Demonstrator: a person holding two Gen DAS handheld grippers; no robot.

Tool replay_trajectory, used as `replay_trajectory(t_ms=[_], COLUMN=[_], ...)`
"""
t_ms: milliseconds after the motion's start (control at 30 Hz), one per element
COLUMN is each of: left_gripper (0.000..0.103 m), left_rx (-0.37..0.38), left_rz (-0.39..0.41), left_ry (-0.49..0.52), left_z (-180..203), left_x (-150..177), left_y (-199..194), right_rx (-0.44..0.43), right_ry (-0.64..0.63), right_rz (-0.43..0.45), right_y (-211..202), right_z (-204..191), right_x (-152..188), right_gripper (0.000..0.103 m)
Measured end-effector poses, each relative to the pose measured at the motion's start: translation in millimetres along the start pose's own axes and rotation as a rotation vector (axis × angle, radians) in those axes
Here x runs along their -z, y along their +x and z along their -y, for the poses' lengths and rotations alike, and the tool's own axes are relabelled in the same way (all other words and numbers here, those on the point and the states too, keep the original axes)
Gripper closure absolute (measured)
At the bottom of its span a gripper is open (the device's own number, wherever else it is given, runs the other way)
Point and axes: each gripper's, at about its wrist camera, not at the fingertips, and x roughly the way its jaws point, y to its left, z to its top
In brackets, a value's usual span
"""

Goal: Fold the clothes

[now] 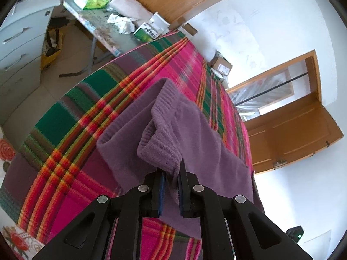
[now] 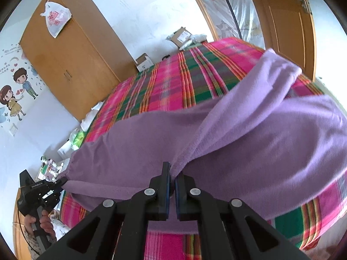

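Observation:
A purple fleece garment lies spread over a plaid bedspread. My left gripper is shut on its ribbed cuff edge, which hangs folded just ahead of the jaws. In the right wrist view the same purple garment drapes across the bed, and my right gripper is shut on a bunched fold of its fabric. The left gripper also shows at the lower left of that view, pinching a corner of the garment, with a hand on its handle.
The plaid bedspread covers the bed. A cluttered folding table and a white drawer unit stand beyond the bed's left side. A wooden wardrobe, cardboard boxes and an open wooden door line the walls.

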Motion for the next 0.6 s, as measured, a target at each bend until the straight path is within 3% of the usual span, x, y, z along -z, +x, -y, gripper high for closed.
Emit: replay_trajectory(t_ms=[600], left_gripper=[0.093], left_rx=[-0.017], left_rz=[-0.008], left_ry=[-0.041], left_z=[-31], left_x=[14], left_y=[-1], right_rx=[0.014], right_ry=[-0.007], right_rz=[-0.096], right_y=[10], right_z=[16], right_x=[40], right_gripper=[0.095])
